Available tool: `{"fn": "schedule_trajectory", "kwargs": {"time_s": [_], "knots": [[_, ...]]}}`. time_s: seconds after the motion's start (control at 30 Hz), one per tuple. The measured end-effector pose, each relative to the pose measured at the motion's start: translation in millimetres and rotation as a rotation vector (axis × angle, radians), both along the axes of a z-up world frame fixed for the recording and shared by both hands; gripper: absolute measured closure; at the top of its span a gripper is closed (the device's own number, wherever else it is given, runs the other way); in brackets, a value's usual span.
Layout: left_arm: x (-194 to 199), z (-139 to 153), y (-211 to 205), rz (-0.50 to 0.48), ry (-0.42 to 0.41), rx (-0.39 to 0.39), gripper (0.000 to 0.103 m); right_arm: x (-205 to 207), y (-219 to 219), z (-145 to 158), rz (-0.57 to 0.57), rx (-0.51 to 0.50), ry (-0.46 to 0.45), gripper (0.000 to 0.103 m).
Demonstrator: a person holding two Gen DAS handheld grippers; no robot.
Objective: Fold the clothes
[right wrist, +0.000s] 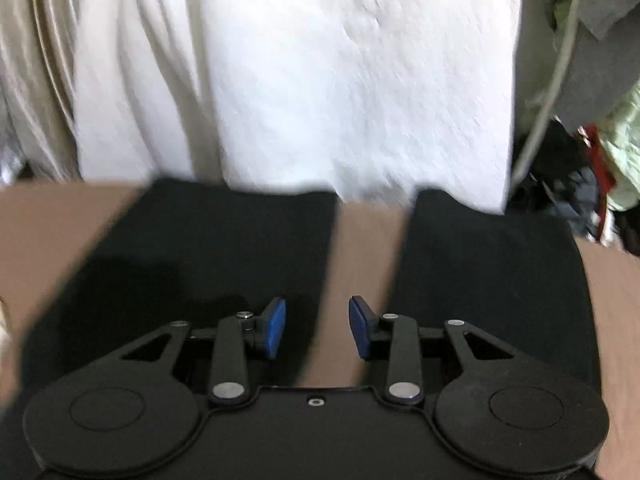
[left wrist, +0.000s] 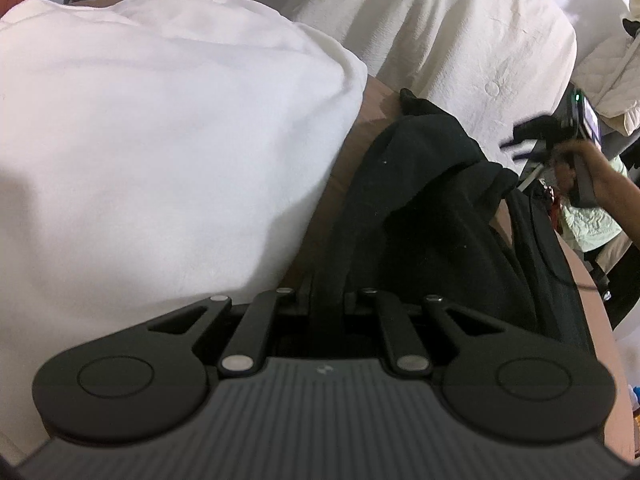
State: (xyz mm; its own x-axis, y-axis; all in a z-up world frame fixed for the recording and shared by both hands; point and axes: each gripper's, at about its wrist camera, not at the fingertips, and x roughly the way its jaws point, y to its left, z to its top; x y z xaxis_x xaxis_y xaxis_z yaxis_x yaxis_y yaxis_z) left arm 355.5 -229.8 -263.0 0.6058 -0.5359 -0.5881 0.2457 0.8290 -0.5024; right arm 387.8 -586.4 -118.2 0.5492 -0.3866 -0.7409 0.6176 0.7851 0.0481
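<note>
Black trousers (left wrist: 420, 200) lie bunched on the brown bed surface (left wrist: 368, 120). My left gripper (left wrist: 328, 300) is shut on a fold of this black cloth, which runs up between its fingers. In the right wrist view the two trouser legs (right wrist: 220, 248) lie flat and side by side, with a strip of the brown surface (right wrist: 360, 260) between them. My right gripper (right wrist: 318, 328) hovers open above that strip, and nothing is between its blue pads (right wrist: 276, 328). A hand holds the right gripper (left wrist: 528, 136), blurred, at the far right of the left wrist view.
A large white cloth (left wrist: 160, 120) fills the left side. A cream blanket (left wrist: 440, 40) hangs behind the bed, shown as a white drape (right wrist: 320, 80) in the right wrist view. Piled clothes and a cable (right wrist: 560, 80) crowd the right edge.
</note>
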Motion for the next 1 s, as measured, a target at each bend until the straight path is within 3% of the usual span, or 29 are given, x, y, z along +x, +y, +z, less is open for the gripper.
{"fn": "schedule_trajectory", "kwargs": {"time_s": [0.1, 0.23, 0.27, 0.4, 0.47, 0.53, 0.57, 0.6, 0.77, 0.93, 0.97, 1.0], "knots": [[-2.5, -2.0, 1.0, -0.007, -0.001, -0.013, 0.093, 32.7, 5.9, 1.7, 0.072, 0.231, -0.087, 0.054], [-4.0, -1.4, 6.1, -0.03, -0.001, -0.024, 0.093, 79.7, 37.9, -14.5, 0.088, 0.458, -0.084, 0.05], [-4.6, -0.5, 6.0, -0.033, -0.002, -0.023, 0.093, 94.1, 49.0, -16.0, 0.129, 0.425, -0.06, 0.049], [-5.3, 0.4, 2.4, -0.053, -0.007, 0.001, 0.091, 142.2, 86.0, -27.3, 0.175, 0.131, 0.086, 0.03], [-5.7, 2.2, 1.6, -0.066, -0.012, 0.009, 0.09, 163.2, 97.2, -43.2, 0.217, 0.02, 0.177, 0.028], [-6.2, 4.5, 1.2, -0.081, -0.016, 0.015, 0.09, 170.6, 107.0, -57.8, 0.256, -0.079, 0.231, 0.036], [-6.5, 5.6, 1.0, -0.089, -0.019, 0.018, 0.09, 169.1, 109.4, -60.6, 0.275, -0.103, 0.224, 0.061], [-6.8, 6.8, 0.8, -0.096, -0.021, 0.02, 0.09, 164.6, 107.7, -58.0, 0.265, -0.11, 0.198, 0.098], [-8.1, 12.5, -0.2, -0.133, -0.033, 0.034, 0.087, 133.3, 81.8, 10.4, 0.174, -0.082, -0.079, 0.097], [-14.4, 24.7, -4.9, -0.137, -0.121, 0.072, 0.078, 121.7, 105.6, 73.1, 0.344, -0.169, -0.361, 0.097], [-14.9, 25.5, -5.8, -0.128, -0.133, 0.109, 0.077, 127.4, 116.0, 76.5, 0.372, -0.219, -0.383, 0.092], [-14.1, 24.6, -6.6, -0.109, -0.135, 0.162, 0.076, 134.1, 125.7, 76.9, 0.404, -0.257, -0.393, 0.078]]}}
